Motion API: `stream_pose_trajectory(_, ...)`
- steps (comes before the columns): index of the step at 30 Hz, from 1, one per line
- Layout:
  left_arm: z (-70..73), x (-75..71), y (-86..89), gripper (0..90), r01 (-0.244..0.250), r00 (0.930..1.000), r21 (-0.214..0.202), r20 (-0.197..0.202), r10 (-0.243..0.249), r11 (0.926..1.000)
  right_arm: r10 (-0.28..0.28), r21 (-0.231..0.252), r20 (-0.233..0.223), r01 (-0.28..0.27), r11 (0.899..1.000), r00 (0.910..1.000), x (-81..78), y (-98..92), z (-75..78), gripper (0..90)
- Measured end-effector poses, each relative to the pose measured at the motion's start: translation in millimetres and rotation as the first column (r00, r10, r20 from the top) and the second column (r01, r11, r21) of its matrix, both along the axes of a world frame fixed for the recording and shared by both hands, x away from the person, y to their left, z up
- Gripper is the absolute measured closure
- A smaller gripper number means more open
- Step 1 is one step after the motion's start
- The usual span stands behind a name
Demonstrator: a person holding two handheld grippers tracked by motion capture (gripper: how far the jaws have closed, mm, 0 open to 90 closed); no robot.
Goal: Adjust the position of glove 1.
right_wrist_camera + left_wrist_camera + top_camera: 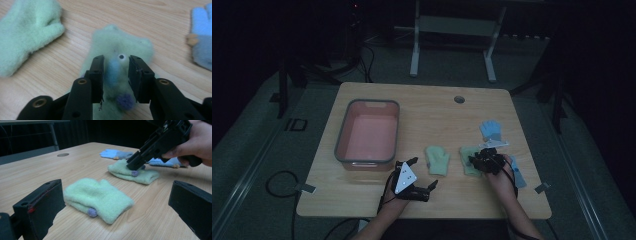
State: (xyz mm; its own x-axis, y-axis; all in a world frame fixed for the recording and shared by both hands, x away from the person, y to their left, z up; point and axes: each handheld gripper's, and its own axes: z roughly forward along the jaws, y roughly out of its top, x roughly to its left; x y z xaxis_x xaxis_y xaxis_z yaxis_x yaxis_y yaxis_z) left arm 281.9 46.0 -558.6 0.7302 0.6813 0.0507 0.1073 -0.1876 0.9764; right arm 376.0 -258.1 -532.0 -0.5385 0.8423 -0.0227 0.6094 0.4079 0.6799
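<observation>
The right hand-held gripper point(115, 75) points down at a pale green mitten point(120, 47) lying flat on the wooden bench point(432, 107). Its jaws stand partly apart, one on each side of a raised blue patch on the mitten, with a gap between pads and cloth; whether the tips touch the fleece cannot be told. The left hand-held gripper point(424, 175) rests low near the bench's front edge, jaws wide apart and holding nothing.

The high view takes in a pink tub point(367, 134) at the left and a blue glove point(490, 129) beyond the right hand point(501, 176). The left gripper view shows a second green mitten point(98, 198) just ahead of its jaws, with a small purple button near the cuff. The right gripper view brings out the first mitten's detail: fuzzy fleece, a white eye-like dot and a purple button.
</observation>
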Motion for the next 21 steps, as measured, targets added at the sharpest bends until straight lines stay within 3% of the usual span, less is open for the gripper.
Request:
stream_pose_trajectory(5,0.0,-0.2,-0.2,0.0,0.000,1.0000,0.001,0.002,0.000,1.0000,0.020,0.012,0.010,-0.020,1.000,0.9998,-1.3,-5.6,6.9,62.0)
stream_pose_trajectory(13,0.0,-0.2,-0.2,0.0,-0.002,1.0000,0.004,0.003,0.002,1.0000,0.137,0.041,0.027,-0.138,0.990,0.9903,7.8,-21.8,23.5,58.8)
stream_pose_trajectory(15,0.0,-0.2,-0.2,0.0,-0.001,1.0000,0.003,0.002,0.001,1.0000,0.154,0.071,0.022,-0.156,0.985,0.9878,10.3,-23.6,25.1,59.0)
stream_pose_trajectory(21,0.0,-0.2,-0.2,0.0,-0.001,1.0000,0.004,0.002,0.001,1.0000,0.215,0.045,0.028,-0.217,0.975,0.9761,16.3,-24.3,22.3,59.8)
